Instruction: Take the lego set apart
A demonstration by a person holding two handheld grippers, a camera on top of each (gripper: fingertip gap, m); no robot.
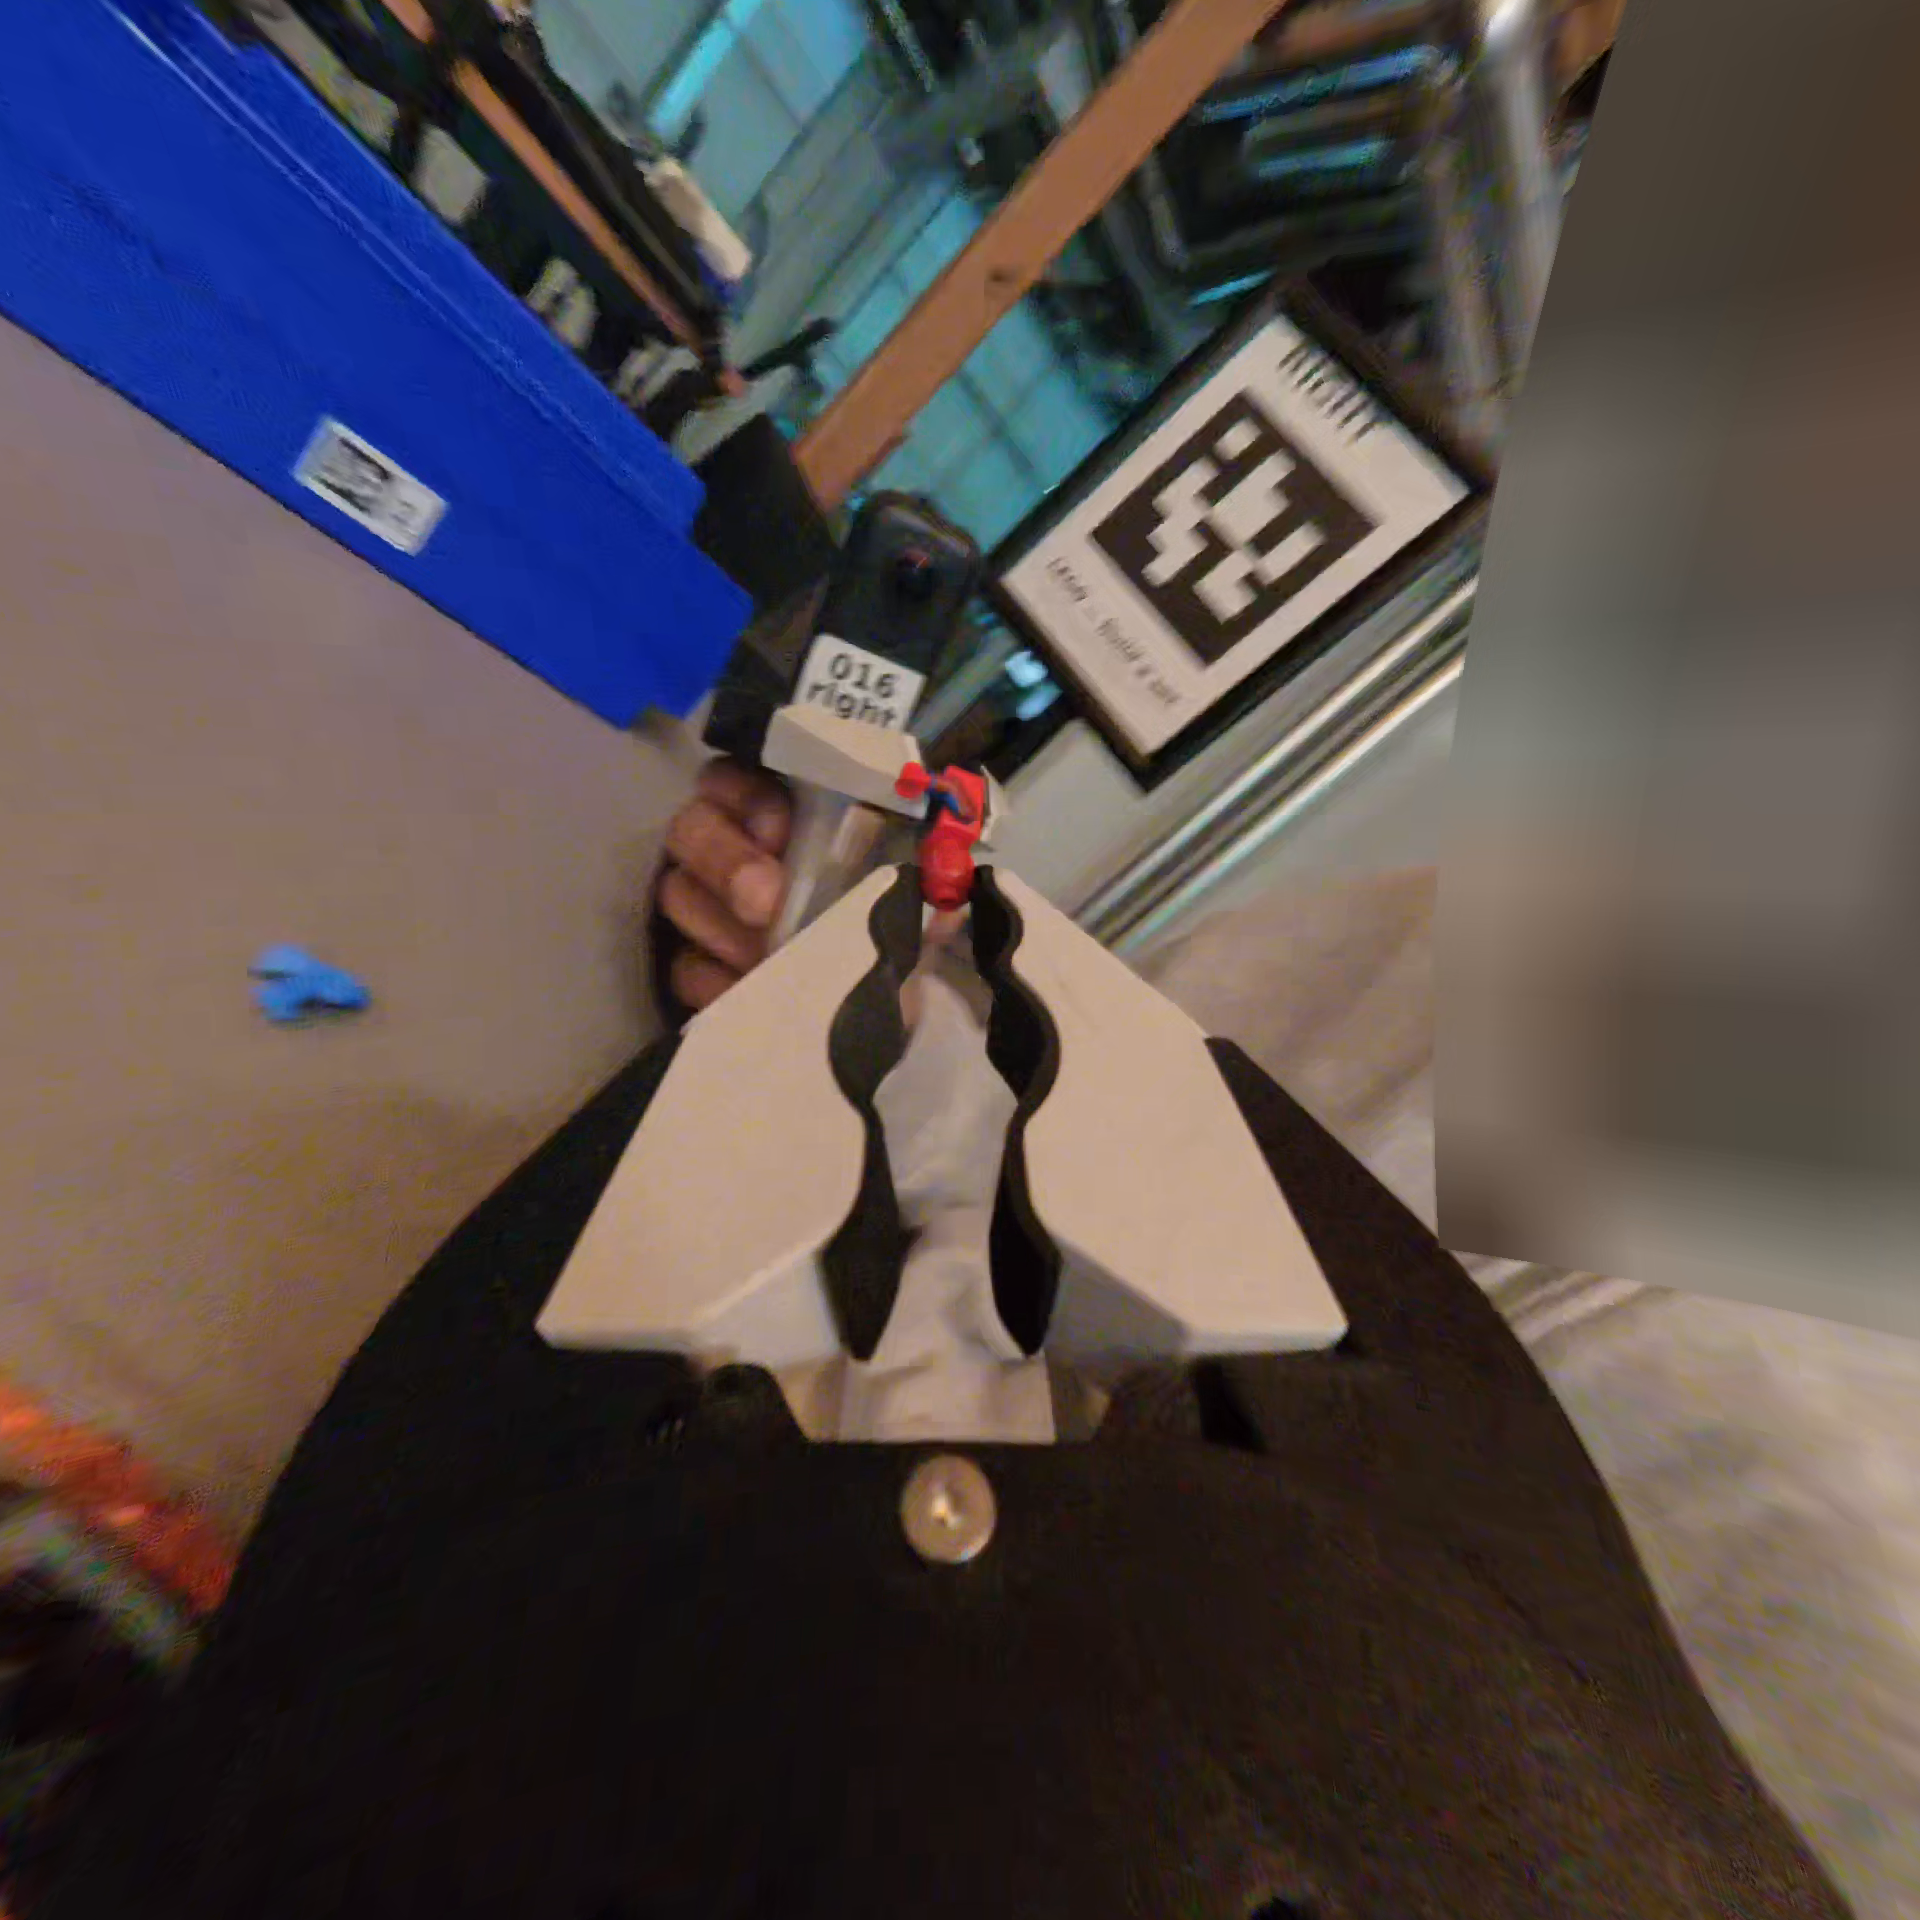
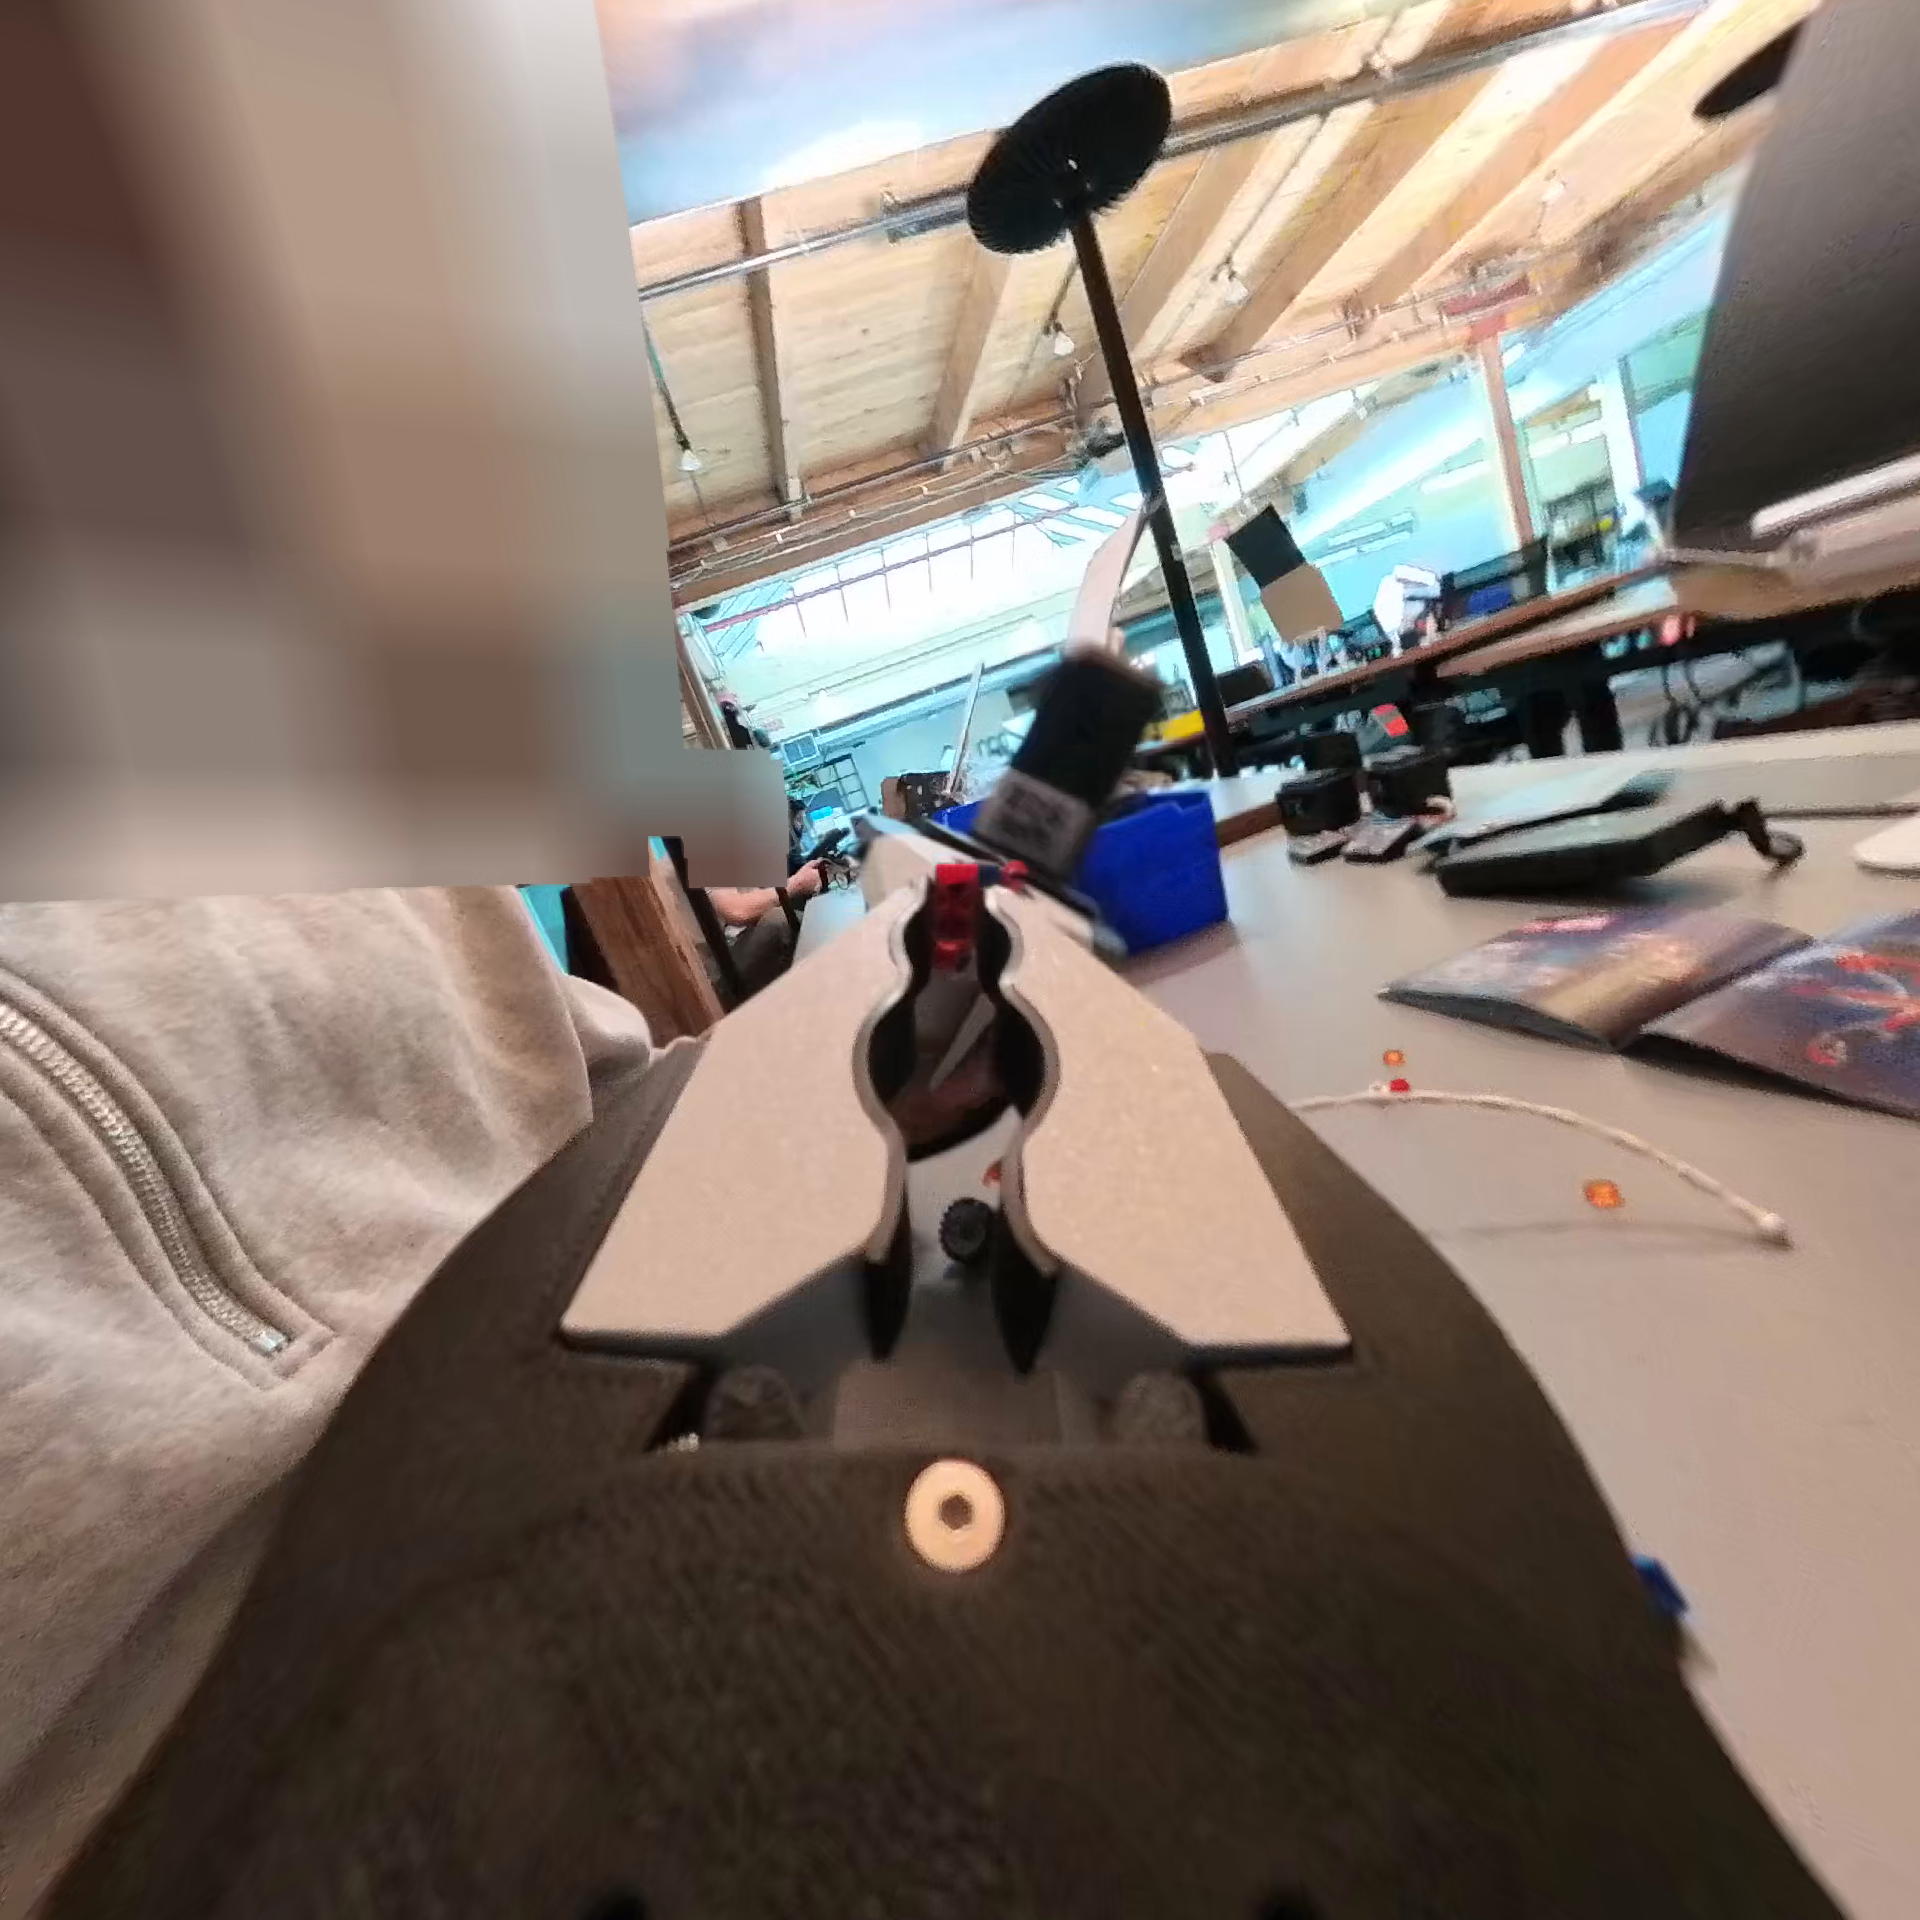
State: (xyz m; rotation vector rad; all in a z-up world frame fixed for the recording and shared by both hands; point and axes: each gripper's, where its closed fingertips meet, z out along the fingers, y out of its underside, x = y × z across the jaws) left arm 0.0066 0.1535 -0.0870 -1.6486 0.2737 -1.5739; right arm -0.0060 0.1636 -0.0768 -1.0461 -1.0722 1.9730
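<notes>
A small red lego figure [image 1: 945,847] with a little blue on it is held in the air between both grippers. My left gripper [image 1: 943,883] is shut on its round red end. My right gripper [image 1: 951,795] faces it from the far side and is shut on the other end; a hand [image 1: 727,883] holds its handle. In the right wrist view the right gripper [image 2: 956,899] is shut on the red figure [image 2: 954,920], with the left gripper's black body [image 2: 1070,748] just beyond it. How the figure's parts join is hidden by the fingertips.
A blue bin [image 1: 312,312] stands on the grey table [image 2: 1455,1351], also seen in the right wrist view [image 2: 1143,862]. A loose blue piece [image 1: 307,982], a booklet [image 2: 1662,977], a white string [image 2: 1558,1132], small orange bits [image 2: 1600,1193] and a black wheel [image 2: 961,1226] lie about. A grey sleeve [image 2: 260,1143] is at the left. Only a small space, under 4 cm, lies between the two pairs of fingers.
</notes>
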